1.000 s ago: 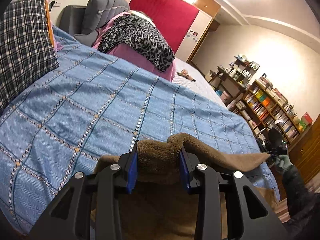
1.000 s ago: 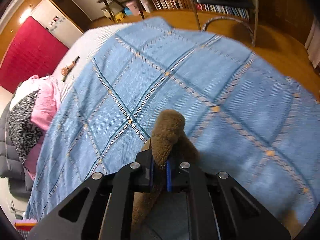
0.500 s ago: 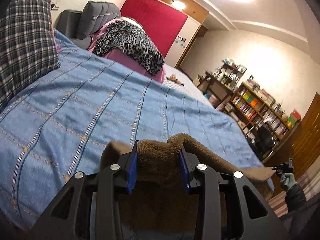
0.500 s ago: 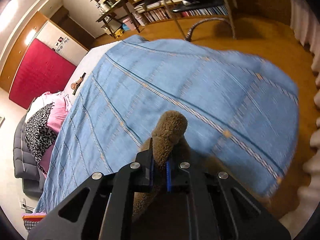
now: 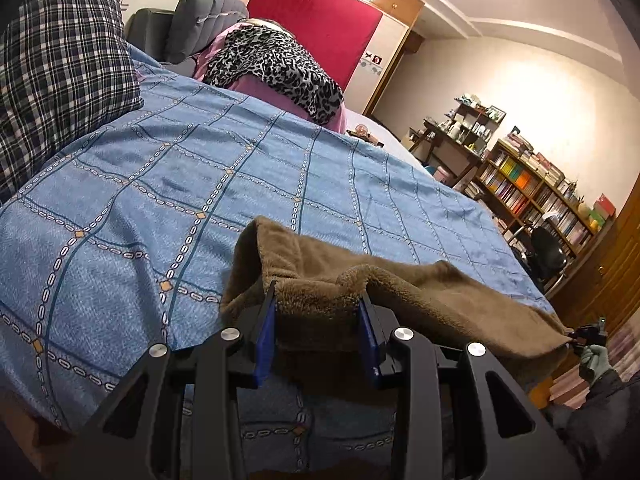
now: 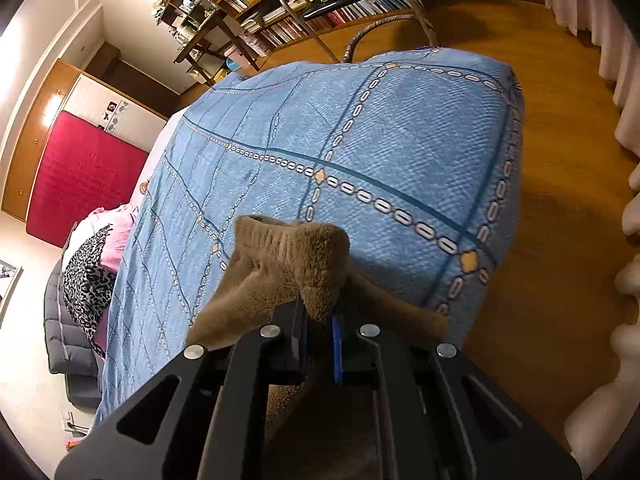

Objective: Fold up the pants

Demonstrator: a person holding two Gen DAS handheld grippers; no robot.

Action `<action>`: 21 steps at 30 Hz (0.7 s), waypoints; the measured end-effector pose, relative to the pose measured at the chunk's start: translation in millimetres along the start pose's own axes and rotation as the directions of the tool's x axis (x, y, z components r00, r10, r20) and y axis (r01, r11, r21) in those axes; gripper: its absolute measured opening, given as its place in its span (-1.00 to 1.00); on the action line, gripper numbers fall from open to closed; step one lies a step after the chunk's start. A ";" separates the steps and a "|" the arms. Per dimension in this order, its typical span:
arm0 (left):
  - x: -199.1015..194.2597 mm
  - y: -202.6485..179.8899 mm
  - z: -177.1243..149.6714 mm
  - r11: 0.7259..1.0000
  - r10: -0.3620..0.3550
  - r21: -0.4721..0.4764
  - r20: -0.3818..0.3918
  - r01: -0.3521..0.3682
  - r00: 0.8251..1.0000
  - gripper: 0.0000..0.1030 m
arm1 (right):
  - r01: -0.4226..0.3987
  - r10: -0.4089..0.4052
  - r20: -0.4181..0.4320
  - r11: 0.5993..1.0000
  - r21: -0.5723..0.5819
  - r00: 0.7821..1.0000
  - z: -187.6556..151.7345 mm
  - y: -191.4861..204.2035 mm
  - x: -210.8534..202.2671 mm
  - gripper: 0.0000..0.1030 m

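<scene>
Left wrist view: the bed (image 5: 168, 168), covered by a blue quilt with a chain-pattern grid, fills most of the frame. A plaid pillow (image 5: 60, 72) lies at its far left; a leopard-print garment (image 5: 276, 68) lies on pink fabric near the red headboard. A bookshelf (image 5: 536, 196) stands against the right wall.

The brown fleece pants (image 5: 400, 292) hang as a span above the quilt's near edge, stretched between the two tools. The left hand-held gripper (image 5: 320, 328) stands moderately open, its blue pads bearing on a thick bunch of the fleece. The far end of the span runs to the right hand-held gripper (image 5: 576, 338), small and indistinct here.

Right wrist view: the right hand-held gripper (image 6: 318, 322) is nearly closed, pinching a narrow fold of the pants (image 6: 288, 264), apparently at a ribbed cuff.
</scene>
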State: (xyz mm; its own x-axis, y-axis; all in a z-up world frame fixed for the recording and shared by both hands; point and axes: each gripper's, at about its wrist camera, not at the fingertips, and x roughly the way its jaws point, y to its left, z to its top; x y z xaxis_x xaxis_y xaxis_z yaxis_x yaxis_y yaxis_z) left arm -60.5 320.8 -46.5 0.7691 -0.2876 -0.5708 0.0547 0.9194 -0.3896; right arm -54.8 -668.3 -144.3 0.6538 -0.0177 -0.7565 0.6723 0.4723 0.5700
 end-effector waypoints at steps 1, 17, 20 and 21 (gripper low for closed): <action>-0.6 0.2 -1.5 1.000 0.004 0.007 0.001 -0.004 1.000 -0.31 | 0.000 0.000 0.002 1.000 -0.003 1.000 -1.1 -0.8 -0.8 -0.84; -22.3 -5.6 11.6 0.998 0.070 0.003 -0.012 -0.070 0.997 0.15 | -0.008 0.012 0.044 0.996 -0.093 0.999 -19.5 -8.1 11.1 -0.74; -27.6 -28.1 22.7 0.999 0.043 0.031 0.029 -0.044 0.999 0.31 | -0.051 0.057 0.050 0.992 -0.111 0.997 -19.6 -7.4 8.6 -0.43; -23.3 -41.3 26.0 0.999 0.018 0.047 0.033 -0.020 0.999 0.41 | -0.065 0.071 0.052 0.991 -0.118 0.996 -19.9 -6.2 8.9 -0.31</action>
State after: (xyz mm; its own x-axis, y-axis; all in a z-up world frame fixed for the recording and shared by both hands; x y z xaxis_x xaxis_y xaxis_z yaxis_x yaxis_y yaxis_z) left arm -64.1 296.5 1.7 0.7907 -0.2618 -0.5533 0.0695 0.9365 -0.3438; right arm -60.0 -653.8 -160.9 0.7172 -0.0298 -0.6962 0.5828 0.5732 0.5760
